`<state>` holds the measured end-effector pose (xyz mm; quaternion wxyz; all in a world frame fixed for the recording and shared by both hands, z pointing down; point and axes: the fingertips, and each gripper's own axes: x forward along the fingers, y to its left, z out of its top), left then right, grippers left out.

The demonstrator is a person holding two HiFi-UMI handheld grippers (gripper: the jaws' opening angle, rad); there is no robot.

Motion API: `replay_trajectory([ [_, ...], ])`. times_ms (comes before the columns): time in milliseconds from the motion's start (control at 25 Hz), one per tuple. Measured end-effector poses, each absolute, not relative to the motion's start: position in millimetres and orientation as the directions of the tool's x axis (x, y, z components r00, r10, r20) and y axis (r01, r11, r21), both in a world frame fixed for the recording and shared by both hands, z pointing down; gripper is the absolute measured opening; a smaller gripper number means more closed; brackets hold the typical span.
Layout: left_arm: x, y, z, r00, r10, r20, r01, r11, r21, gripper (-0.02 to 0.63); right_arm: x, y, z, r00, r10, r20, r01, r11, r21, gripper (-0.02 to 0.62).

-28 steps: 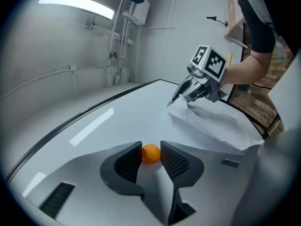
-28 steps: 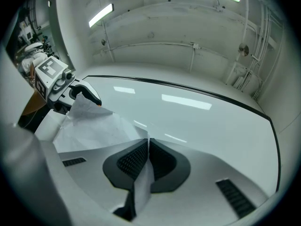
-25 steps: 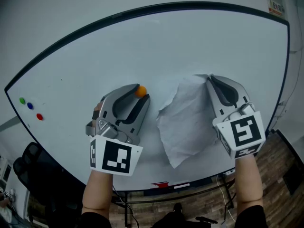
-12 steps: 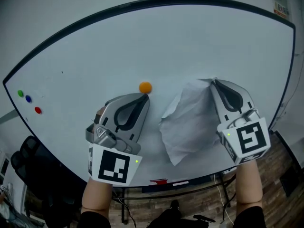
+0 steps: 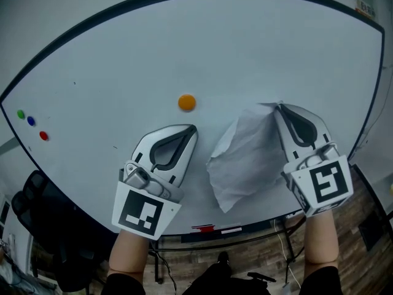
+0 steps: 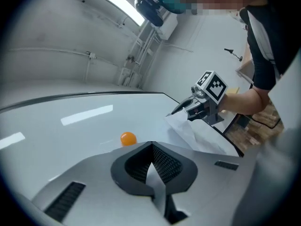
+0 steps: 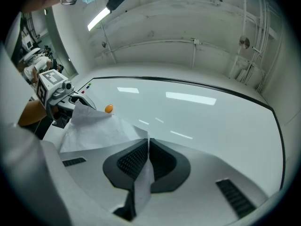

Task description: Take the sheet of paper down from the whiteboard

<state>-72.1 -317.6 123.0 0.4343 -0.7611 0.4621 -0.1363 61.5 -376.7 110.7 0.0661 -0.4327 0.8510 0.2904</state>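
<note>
The whiteboard [image 5: 184,42] fills the head view. A crumpled white sheet of paper [image 5: 245,158] hangs in front of its lower right part. My right gripper [image 5: 279,106] is shut on the sheet's top right corner, and a strip of paper [image 7: 143,173] runs down between its jaws in the right gripper view. An orange round magnet [image 5: 186,102] sticks to the board left of the sheet. My left gripper [image 5: 193,128] sits just below that magnet, apart from it and from the paper, jaws shut on nothing. The magnet [image 6: 128,138] lies beyond the tips in the left gripper view.
Green [image 5: 21,114], blue [image 5: 31,121] and red [image 5: 43,136] magnets sit at the board's far left. A pen tray with a red marker [image 5: 206,228] runs under the lower edge. A black chair [image 5: 37,208] stands at lower left, on wooden flooring [image 5: 368,220].
My left gripper was open at the orange magnet; it has sunk away from it and shut, leaving the magnet on the board. The right gripper has kept its hold on the paper corner.
</note>
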Motion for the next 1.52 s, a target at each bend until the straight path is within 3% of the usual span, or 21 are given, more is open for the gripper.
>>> replay_trajectory([
  [1040, -73, -318, 266, 0.582, -0.810, -0.069, -0.689, -0.446, -0.571, 0.011, 68, -352, 247, -0.675, -0.717, -0.175, -0.729, 0.610, 0.311, 0.025],
  [1280, -71, -332, 279, 0.562, -0.817, -0.129, -0.784, -0.476, -0.398, 0.011, 73, -369, 261, -0.678, -0.724, -0.127, -0.725, 0.630, 0.277, 0.025],
  [1520, -84, -310, 310, 0.560, -0.818, -0.133, -0.797, -0.488, -0.355, 0.011, 64, -347, 304, -0.678, -0.732, -0.066, -0.724, 0.651, 0.227, 0.025],
])
